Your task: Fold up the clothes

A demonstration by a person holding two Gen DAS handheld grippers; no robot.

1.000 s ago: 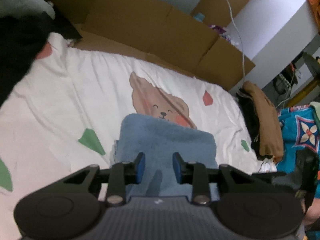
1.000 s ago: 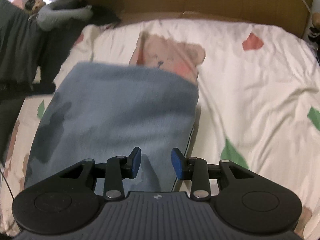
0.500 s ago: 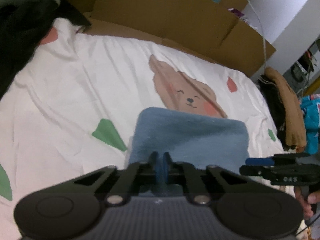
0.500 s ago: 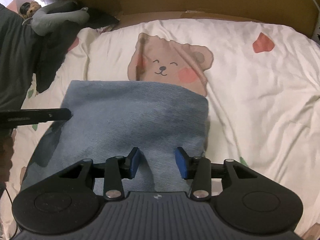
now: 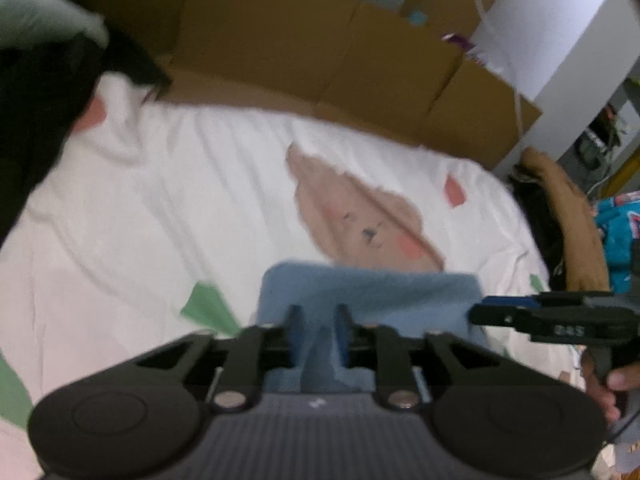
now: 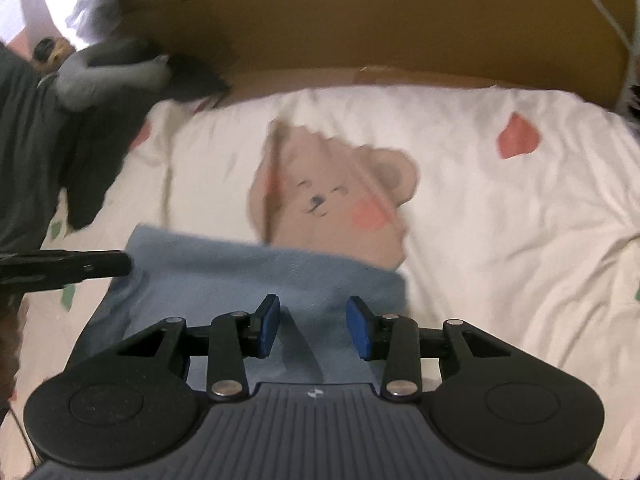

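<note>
While folded blue garment (image 6: 256,280) lay on bed (image 6: 500,240) directly ahead of both grippers, long axis crosswise, we saw left gripper (image 5: 316,320) fingers narrow, just reopened, cloth between; right gripper (image 6: 314,326) fingers parted, gripping nothing.

small pale lettering on the right hand-held gripper (image 5: 500,314) is too blurred to read

My left gripper (image 5: 317,322) tilts downward, its jaws a narrow gap apart, having just reopened; blue cloth shows between them, unpinched. My right gripper (image 6: 313,326) tilts likewise, jaws moderately parted, pressing nothing. From the left view, the right one enters at three o'clock, my hand (image 5: 608,384) on its handle.
</note>
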